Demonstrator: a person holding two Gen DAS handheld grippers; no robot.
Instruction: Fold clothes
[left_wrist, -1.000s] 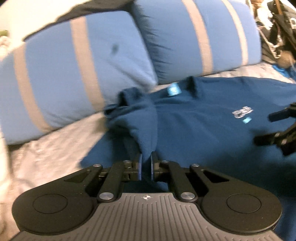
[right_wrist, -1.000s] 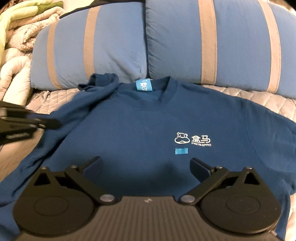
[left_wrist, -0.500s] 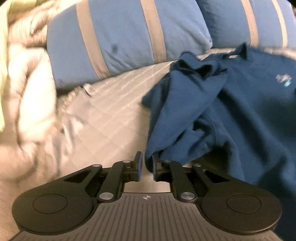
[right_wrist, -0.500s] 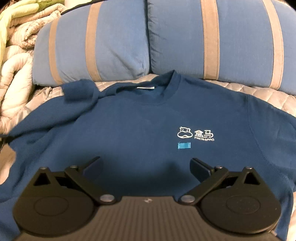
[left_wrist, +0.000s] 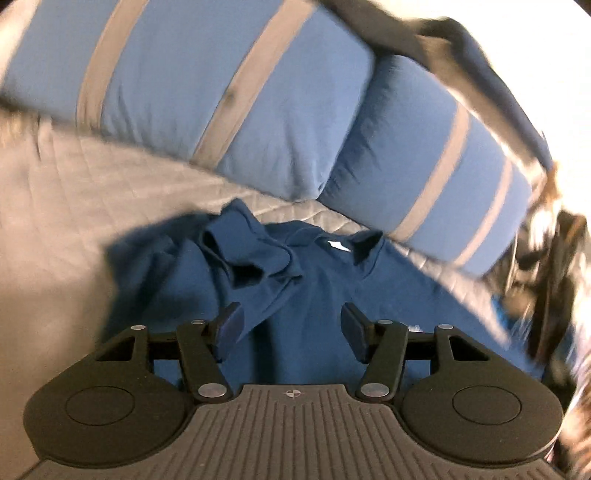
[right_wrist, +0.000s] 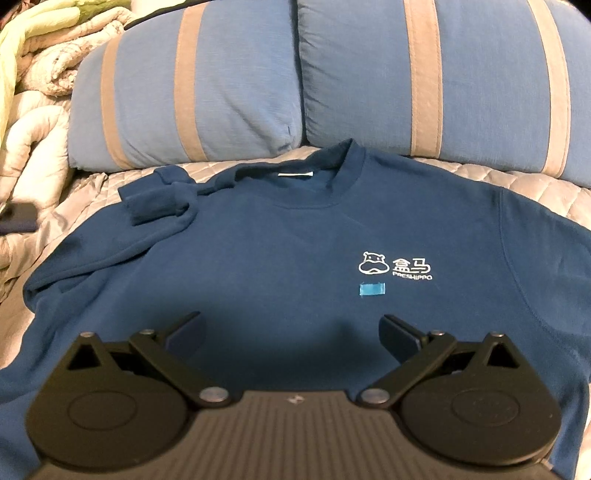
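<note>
My left gripper (left_wrist: 291, 326) hangs above the dark blue long-sleeved sweatshirt (right_wrist: 295, 258), its jaws opening with nothing pinched between them; only the cloth shows far beneath the gap. My right gripper (right_wrist: 291, 336) hovers over the lower chest of the same garment, jaws spread wide and empty.

The sweatshirt lies front up on the pale grey quilted bedspread (right_wrist: 535, 184), collar toward the head of the bed and touching the foot of the pillows. Its white printed hippo logo (right_wrist: 393, 267) with a small light blue patch below sits on the chest, a little ahead of my right jaws. The rumpled blue sleeve (right_wrist: 159, 201) is thrown back across the shoulder, its cuff bunched just beside the collar; in the left wrist view that same bunch lies right ahead of my left-hand finger (left_wrist: 229, 325), the nearest thing in the way.

Two big light blue pillows with tan stripes (right_wrist: 192, 85) stand side by side along the head edge of the bed, walling off everything behind the collar. A crumpled cream and pale green quilt (right_wrist: 33, 92) is heaped at the far left corner, beside the left pillow. A small dark flat object (right_wrist: 18, 218) shows at the left edge of the right wrist view; it is too blurred to tell what it is. In the left wrist view, a dark blurred heap (left_wrist: 550, 280) crowds the right side of the bed past the pillows.
</note>
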